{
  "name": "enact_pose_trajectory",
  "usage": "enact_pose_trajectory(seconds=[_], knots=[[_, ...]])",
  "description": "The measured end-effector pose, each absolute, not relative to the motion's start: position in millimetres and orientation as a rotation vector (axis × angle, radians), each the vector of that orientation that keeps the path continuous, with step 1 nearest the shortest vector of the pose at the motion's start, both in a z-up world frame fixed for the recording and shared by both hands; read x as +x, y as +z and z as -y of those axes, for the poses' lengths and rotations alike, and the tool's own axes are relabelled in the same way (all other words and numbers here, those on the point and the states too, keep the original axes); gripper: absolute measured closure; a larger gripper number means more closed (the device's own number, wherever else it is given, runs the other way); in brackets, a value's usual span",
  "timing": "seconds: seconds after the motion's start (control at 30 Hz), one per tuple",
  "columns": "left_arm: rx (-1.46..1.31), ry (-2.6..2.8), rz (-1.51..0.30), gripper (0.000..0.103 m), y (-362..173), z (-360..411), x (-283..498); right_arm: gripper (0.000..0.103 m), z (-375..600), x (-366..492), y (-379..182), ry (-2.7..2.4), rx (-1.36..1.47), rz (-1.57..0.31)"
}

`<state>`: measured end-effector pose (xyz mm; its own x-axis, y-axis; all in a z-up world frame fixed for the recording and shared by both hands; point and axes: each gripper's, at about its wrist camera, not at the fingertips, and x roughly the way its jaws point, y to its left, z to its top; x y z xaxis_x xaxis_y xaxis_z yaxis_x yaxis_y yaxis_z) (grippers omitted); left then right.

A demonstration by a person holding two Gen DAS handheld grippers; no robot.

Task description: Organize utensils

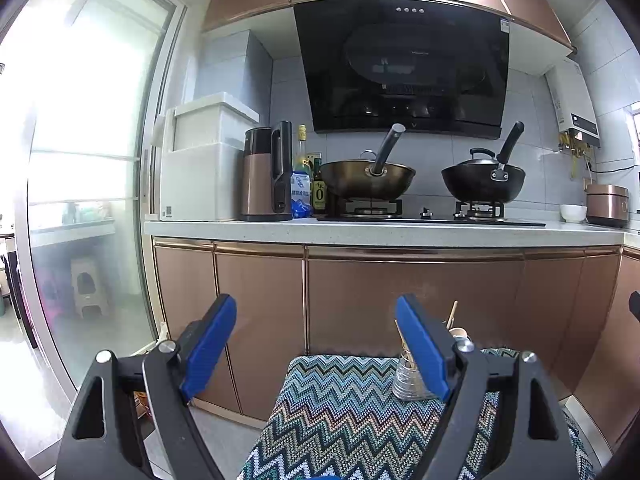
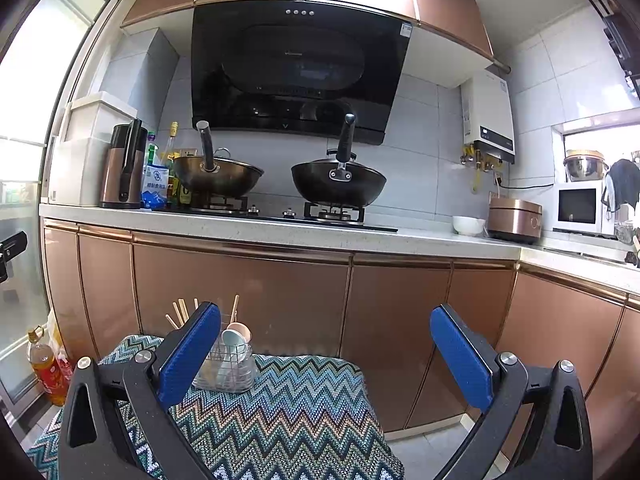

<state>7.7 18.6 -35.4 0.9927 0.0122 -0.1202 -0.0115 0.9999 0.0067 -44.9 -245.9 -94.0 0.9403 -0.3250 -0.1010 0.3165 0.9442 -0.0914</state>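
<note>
- Left gripper (image 1: 316, 344): fingers spread wide, nothing between them; it hangs above the near left part of the cloth (image 1: 340, 412).
- Right gripper (image 2: 326, 354): fingers likewise spread wide and empty; it hangs over the cloth's right half, with the holder (image 2: 226, 364) just beside its left finger in the right wrist view.
- Location: the holder stands upright on the far part of the zigzag cloth, in front of the cabinets (image 2: 240, 288); chopsticks (image 2: 180, 314) and two spoons (image 2: 236, 338) stand in it, tops leaning outward.
- Holder: a wire basket inside a clear shell, apparently; judged light, rigid and easily tipped, since the cloth beneath looks soft and uneven; grip low on its wall if it must be steadied.
- Chopsticks: thin, stiff, light, probably wood; likely to roll or pivot in a pinch; take hold near the exposed upper ends, several together if possible.
- Spoons: smooth, possibly ceramic or plastic; treat as slippery and breakable; grip the handle, not the bowl.
- Whether other utensils lie on the cloth cannot be told.
</note>
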Motion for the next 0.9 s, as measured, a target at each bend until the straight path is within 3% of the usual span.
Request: enact_pose_trajectory(seconds=[0.9], knots=[[0.006, 0.013, -0.12, 0.022, -36.1, -19.1, 7.4, 0.0, 246.2, -41.4, -96.9, -0.327, -0.076, -0.138]])
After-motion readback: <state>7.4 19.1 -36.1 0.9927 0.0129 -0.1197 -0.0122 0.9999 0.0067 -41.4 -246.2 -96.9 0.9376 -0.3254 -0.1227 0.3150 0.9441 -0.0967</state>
